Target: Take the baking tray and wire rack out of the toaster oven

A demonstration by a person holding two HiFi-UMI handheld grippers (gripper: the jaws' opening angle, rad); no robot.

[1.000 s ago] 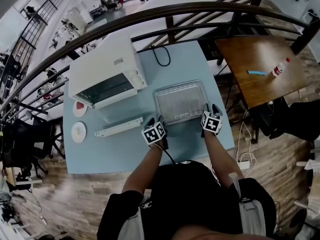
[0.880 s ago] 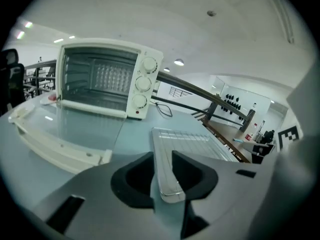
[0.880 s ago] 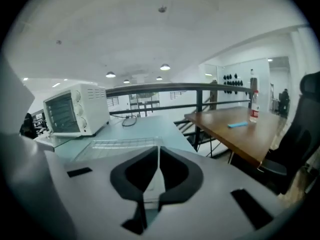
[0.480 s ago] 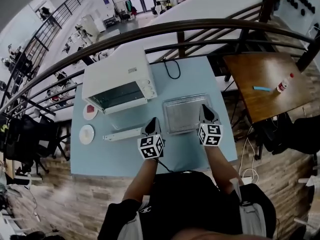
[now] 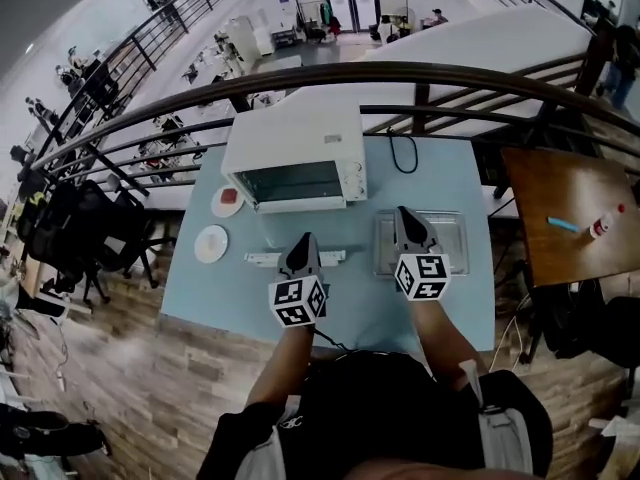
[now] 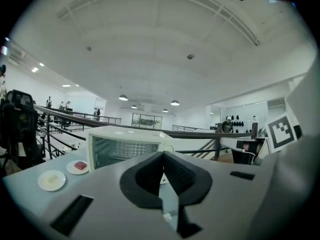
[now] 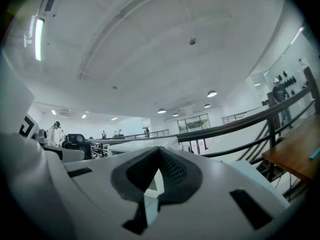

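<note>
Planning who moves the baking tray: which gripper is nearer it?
Right. The right gripper hovers over the left half of the baking tray; the left gripper is off its left side.

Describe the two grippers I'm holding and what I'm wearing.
The left gripper and right gripper both have light grey bodies, black textured jaw pads and a white cube with black square markers. You wear a black short-sleeved top.

Light blue table (image 5: 350,313), centre of head view, railing along far edge.
- Upper centre: white toaster oven (image 5: 295,153), front open toward camera.
- Right of centre: grey baking tray (image 5: 448,244), flat.
- Centre, below oven: long white strip (image 5: 262,259).
- Left edge: plate with red piece (image 5: 227,202), pale plate (image 5: 211,244) just below.
- Upper right: black cable (image 5: 403,153), looped.
</note>
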